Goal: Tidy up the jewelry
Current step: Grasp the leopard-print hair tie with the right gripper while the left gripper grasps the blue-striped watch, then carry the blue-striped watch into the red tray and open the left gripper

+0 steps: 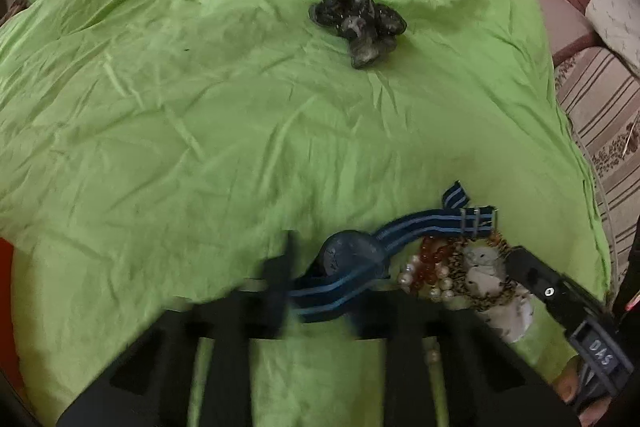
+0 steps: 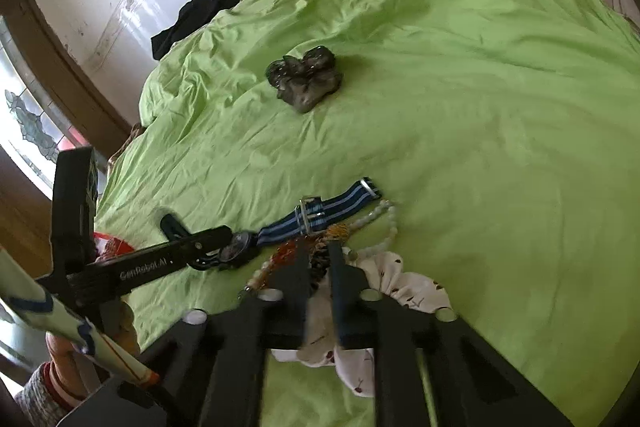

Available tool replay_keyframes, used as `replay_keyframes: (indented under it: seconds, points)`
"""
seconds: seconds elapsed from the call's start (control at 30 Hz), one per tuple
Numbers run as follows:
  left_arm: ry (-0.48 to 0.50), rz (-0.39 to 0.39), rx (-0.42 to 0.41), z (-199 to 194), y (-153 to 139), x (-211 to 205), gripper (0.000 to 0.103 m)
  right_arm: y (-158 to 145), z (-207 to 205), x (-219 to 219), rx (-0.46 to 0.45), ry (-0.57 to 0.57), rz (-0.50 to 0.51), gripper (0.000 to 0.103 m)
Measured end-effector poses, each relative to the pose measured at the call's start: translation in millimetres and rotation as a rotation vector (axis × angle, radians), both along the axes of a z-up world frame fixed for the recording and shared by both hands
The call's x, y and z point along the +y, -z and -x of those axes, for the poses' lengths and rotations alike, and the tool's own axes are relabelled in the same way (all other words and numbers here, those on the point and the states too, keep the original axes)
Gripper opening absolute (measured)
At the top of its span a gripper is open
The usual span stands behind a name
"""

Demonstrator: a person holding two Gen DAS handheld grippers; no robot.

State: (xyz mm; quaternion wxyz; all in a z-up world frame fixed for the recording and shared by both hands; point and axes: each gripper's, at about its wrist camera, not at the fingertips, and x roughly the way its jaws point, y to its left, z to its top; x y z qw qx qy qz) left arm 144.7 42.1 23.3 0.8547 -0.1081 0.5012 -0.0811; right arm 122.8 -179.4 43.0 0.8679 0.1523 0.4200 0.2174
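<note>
Jewelry [image 2: 320, 247] beside "GenRobot.AI" hand-held gripper [image 2: 188, 251]

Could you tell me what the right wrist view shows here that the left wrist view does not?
Only the right wrist view shows the black garment at the far edge of the bed, the window on the left, and the left gripper from outside, reaching the watch.

Only the left wrist view shows the striped cushion beside the bed and the right gripper from outside.

Both show the green sheet, the dark scrunchie, the blue striped watch strap, the beaded bracelets and the white scrunchie.
</note>
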Motion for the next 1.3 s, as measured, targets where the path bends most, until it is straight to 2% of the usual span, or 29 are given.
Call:
replay_keyframes:
  seconds: [0.17,0.3,0.43,0.7,0.83,1.03,1.3]
  points:
    - [-0.026,0.036,-0.042,26,-30,17,0.001,-20,10,-15,-0.015,0.021,-0.077,0.007]
    - [-0.017,0.027,-0.102,57,-61,28,0.001,-44,25,-25,-0.051,0.037,-0.122,0.007]
    - [-0.035,0.004,-0.167,90,-89,44,0.001,-66,44,-31,-0.092,0.041,-0.149,0.007]
    - [-0.089,0.036,-0.231,148,-127,89,0.001,-102,89,-36,-0.176,0.021,-0.167,0.007]
    - [-0.106,0.041,-0.253,175,-139,107,0.000,-108,106,-26,-0.203,-0.007,-0.135,0.007]
    - [-0.120,0.032,-0.294,211,-155,125,0.000,-102,118,-9,-0.191,-0.038,-0.115,0.007]
    - [-0.127,0.000,-0.351,237,-170,133,0.000,-95,132,19,-0.189,-0.091,-0.075,0.007]
